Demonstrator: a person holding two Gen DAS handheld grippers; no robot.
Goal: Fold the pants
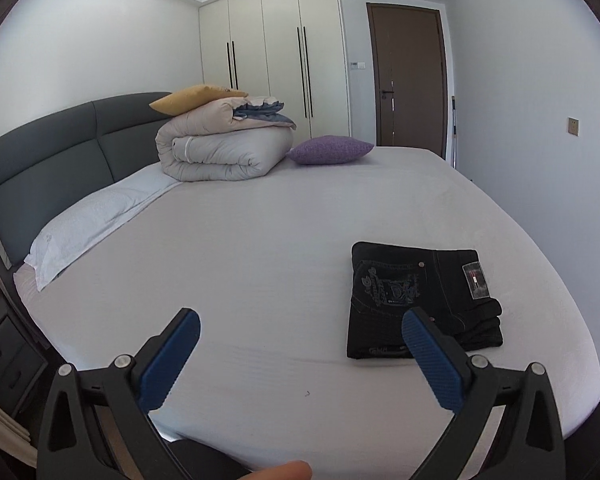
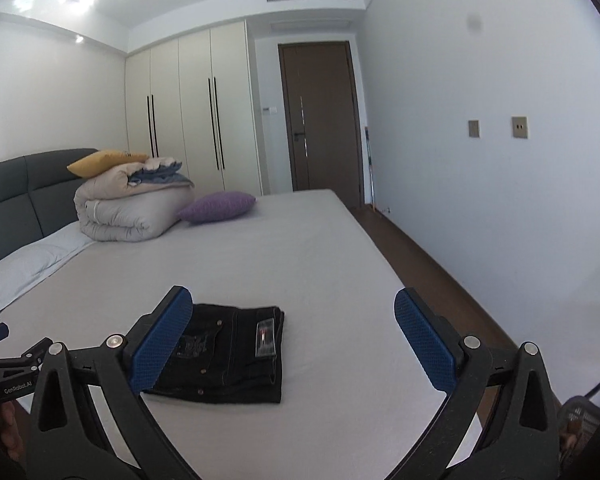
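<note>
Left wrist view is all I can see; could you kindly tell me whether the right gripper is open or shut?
Observer: The right gripper is open, with nothing between its pads.
Operator: Thank you. Is it touching the pants?
Observer: It appears clear of them; the folded pants lie flat on the bed.
Operator: And what lies beside the bed on the right?
Observer: A dark wooden floor runs along the wall towards the door.
</note>
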